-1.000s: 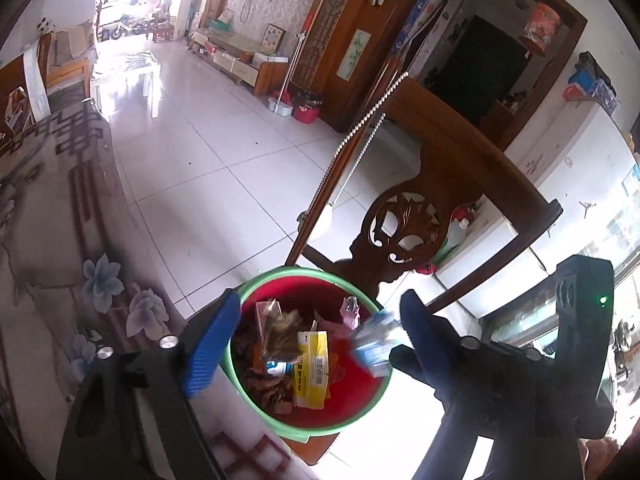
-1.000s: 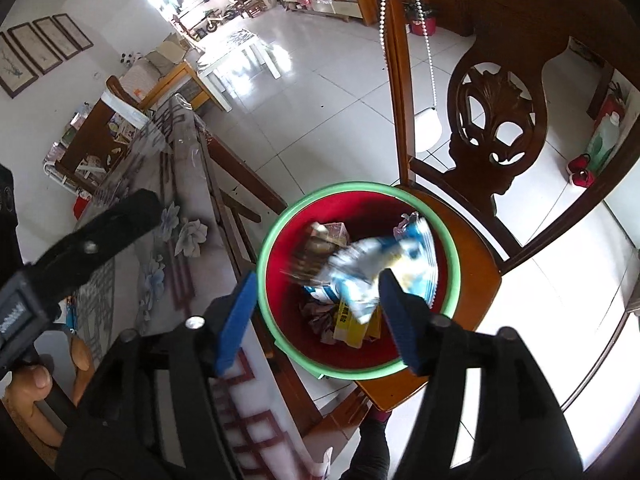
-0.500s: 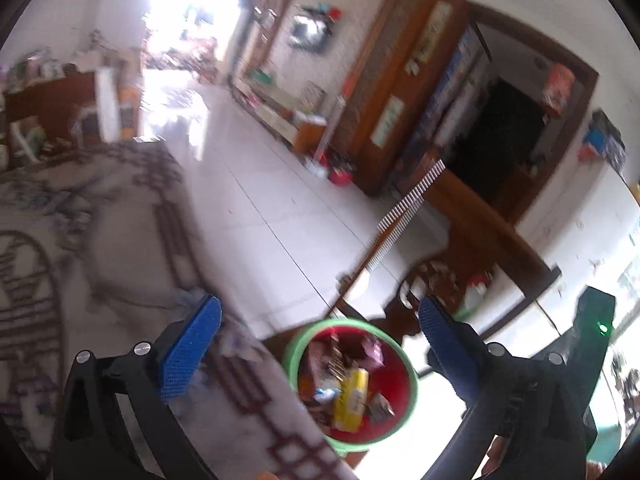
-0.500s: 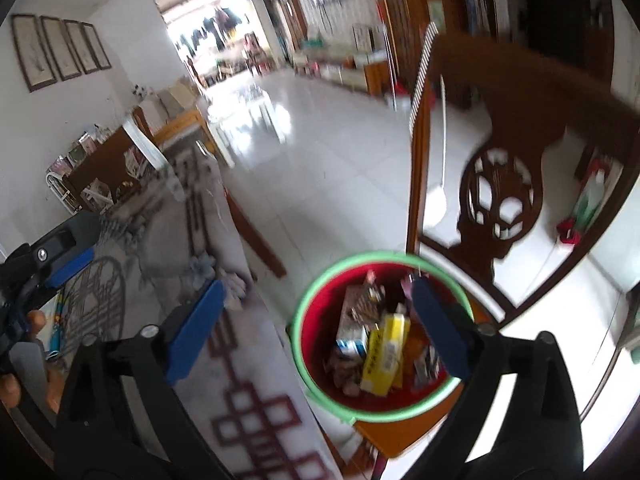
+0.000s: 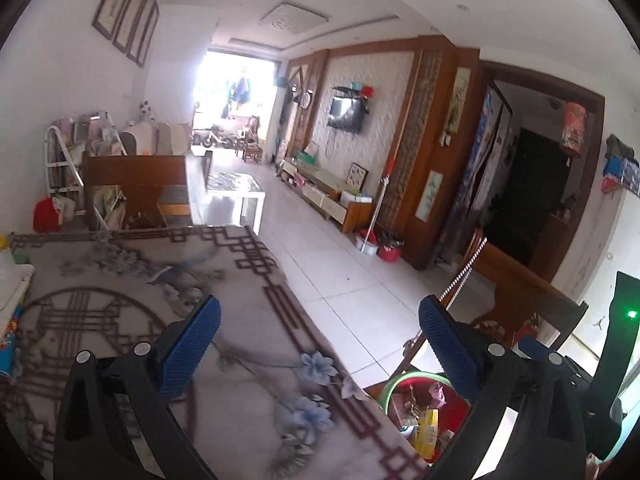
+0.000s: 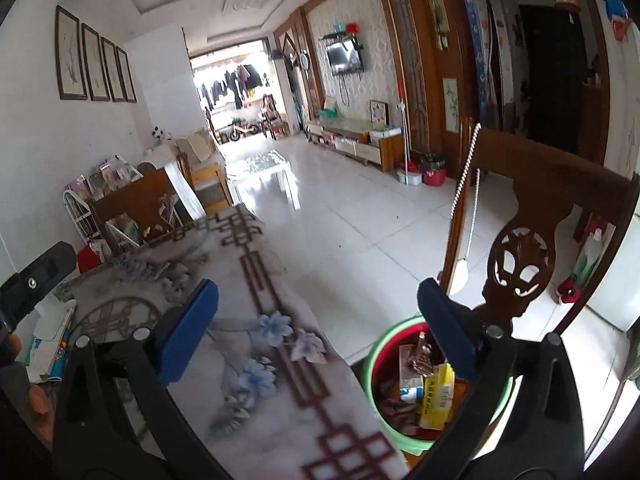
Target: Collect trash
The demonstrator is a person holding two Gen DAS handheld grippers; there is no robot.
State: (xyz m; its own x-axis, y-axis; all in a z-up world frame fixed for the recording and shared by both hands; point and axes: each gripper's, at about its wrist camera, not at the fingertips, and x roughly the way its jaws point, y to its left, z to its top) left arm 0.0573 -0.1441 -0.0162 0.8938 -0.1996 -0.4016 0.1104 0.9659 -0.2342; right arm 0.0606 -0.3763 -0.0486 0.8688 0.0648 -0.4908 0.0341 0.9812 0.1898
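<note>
A red trash bin with a green rim [image 6: 374, 364] stands on a wooden chair seat beside the table, full of wrappers and a yellow packet [image 6: 436, 398]. It also shows in the left wrist view [image 5: 394, 384]. My left gripper [image 5: 318, 344] is open and empty, raised over the table's right part. My right gripper [image 6: 316, 320] is open and empty, above the table edge just left of the bin. Papers and a colourful wrapper [image 6: 52, 344] lie at the table's left edge.
The table carries a grey floral cloth [image 5: 132, 280] with a brown lattice border. A carved wooden chair back [image 6: 524, 256] rises behind the bin. A white tiled floor [image 6: 360, 216] stretches beyond, with a white coffee table [image 6: 268, 172] and a TV cabinet [image 6: 356, 136].
Both grippers have opened wide and lifted up and back from over the bin. The wrappers they dropped now lie in the bin. Both views have tilted up to show the room.
</note>
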